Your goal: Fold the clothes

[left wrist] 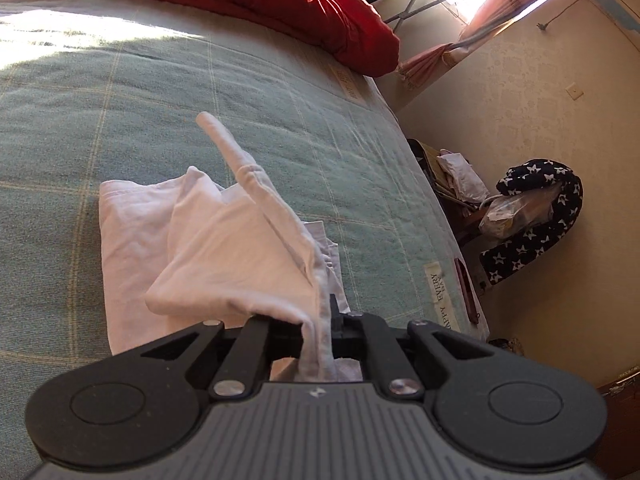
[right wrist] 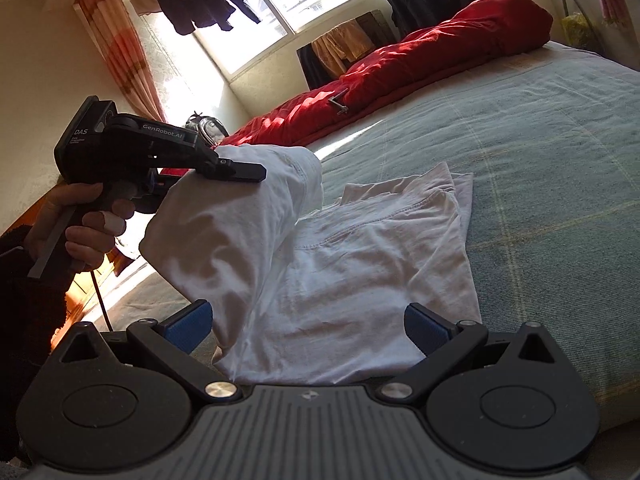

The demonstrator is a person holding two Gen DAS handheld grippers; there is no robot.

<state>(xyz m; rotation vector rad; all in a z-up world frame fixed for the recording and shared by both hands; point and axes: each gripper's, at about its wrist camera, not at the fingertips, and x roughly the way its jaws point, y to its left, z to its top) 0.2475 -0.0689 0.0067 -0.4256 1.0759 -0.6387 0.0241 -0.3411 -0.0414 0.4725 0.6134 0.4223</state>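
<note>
- Bedroom scene: a bed under a pale green checked cover, a red quilt bunched along its far side, sunlight pouring in from a window hung with dark clothes
- Off the bed's edge, to the right of the left tool, a star-patterned black bag sits on the floor by the wall
- The white garment lies spread on the bed straight ahead of the right tool, its near hem running in under that tool's front
- Left tool has its jaws clamped tight on a gathered edge of the white garment, fabric bunched right between them
- From that pinch a fold of cloth rises off the bed and drapes over, a narrow strip trailing away ahead of the tool
- A person's hand grips the left tool's handle, up and to the left of the right tool
- Right tool has its blue pads spread wide, one either side of the cloth, gripping nothing
</note>
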